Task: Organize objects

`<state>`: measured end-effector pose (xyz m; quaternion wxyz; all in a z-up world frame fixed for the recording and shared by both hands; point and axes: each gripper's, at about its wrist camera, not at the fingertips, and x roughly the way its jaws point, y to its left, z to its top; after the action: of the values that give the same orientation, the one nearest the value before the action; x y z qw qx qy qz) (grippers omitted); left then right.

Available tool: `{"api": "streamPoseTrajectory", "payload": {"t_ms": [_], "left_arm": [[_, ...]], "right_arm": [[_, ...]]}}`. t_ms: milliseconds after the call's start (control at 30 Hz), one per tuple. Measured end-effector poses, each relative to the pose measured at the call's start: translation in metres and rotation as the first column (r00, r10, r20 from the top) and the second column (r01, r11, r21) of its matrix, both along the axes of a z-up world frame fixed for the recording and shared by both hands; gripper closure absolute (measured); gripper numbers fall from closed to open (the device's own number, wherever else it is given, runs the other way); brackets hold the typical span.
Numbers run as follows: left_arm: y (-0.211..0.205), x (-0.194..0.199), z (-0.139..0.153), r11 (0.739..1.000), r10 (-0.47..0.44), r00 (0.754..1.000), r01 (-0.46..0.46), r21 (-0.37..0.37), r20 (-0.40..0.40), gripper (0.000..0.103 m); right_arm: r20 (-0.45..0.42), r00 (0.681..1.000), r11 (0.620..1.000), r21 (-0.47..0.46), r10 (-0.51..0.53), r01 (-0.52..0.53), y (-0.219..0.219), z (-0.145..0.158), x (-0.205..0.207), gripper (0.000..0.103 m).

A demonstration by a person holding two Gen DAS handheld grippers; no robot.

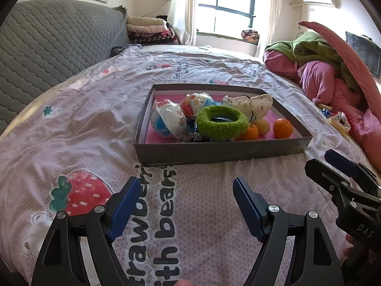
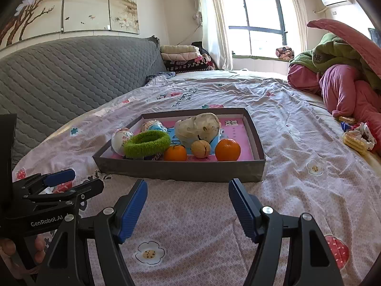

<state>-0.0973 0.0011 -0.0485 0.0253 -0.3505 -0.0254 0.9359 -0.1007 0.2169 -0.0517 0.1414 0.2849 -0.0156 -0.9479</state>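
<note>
**Tray's mostly loaded, a few strays left on the bed**

Quick status. Both my tongs are hanging over the bedspread (image 1: 95, 124) with nothing in them: left tongs (image 1: 185, 205) spread wide, right tongs (image 2: 188, 205) the same, jaws well apart. They sit side by side, and each one shows at the edge of the other's camera.

The grey tray (image 2: 181, 170) is dead ahead at 12 o'clock from both. Already in it: a green fuzzy ring (image 2: 147, 145), two oranges (image 2: 227, 149) along the near wall with a small tan fruit (image 2: 200, 149) between them, a white crumpled bag (image 2: 197, 126) behind those, and a couple of wrapped toy eggs (image 1: 167, 119) on the left side. So I'd say most of the sorting is done.

What looks left: over at about 2 o'clock in the right view there's a little heap of snack packets (image 2: 357, 138) tucked against the pink bedding (image 2: 343, 90). My guess is those go in next, but I can't make out exactly what each piece is.

Room-wise, the bed between me and the tray is bare, so there's an easy run forward. The tray's right half has open floor for drop-offs. Watch-outs are the near tray wall, which I need to lift over, and the pile of bedding crowding the strays from the right.
</note>
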Motion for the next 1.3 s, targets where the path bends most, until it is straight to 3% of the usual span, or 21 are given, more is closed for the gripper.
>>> {"api": "streamPoseTrajectory", "payload": {"t_ms": [500, 1300], "left_arm": [[0.003, 0.009, -0.006, 1.0, -0.006, 1.0, 0.006, 0.004, -0.004, 0.022], [0.003, 0.014, -0.011, 1.0, -0.012, 1.0, 0.012, 0.013, 0.004, 0.022]], "right_arm": [[0.011, 1.0, 0.999, -0.041, -0.014, 0.014, 0.002, -0.006, 0.008, 0.033], [0.035, 0.999, 1.0, -0.001, -0.016, 0.016, -0.003, -0.014, 0.01, 0.033]]}}
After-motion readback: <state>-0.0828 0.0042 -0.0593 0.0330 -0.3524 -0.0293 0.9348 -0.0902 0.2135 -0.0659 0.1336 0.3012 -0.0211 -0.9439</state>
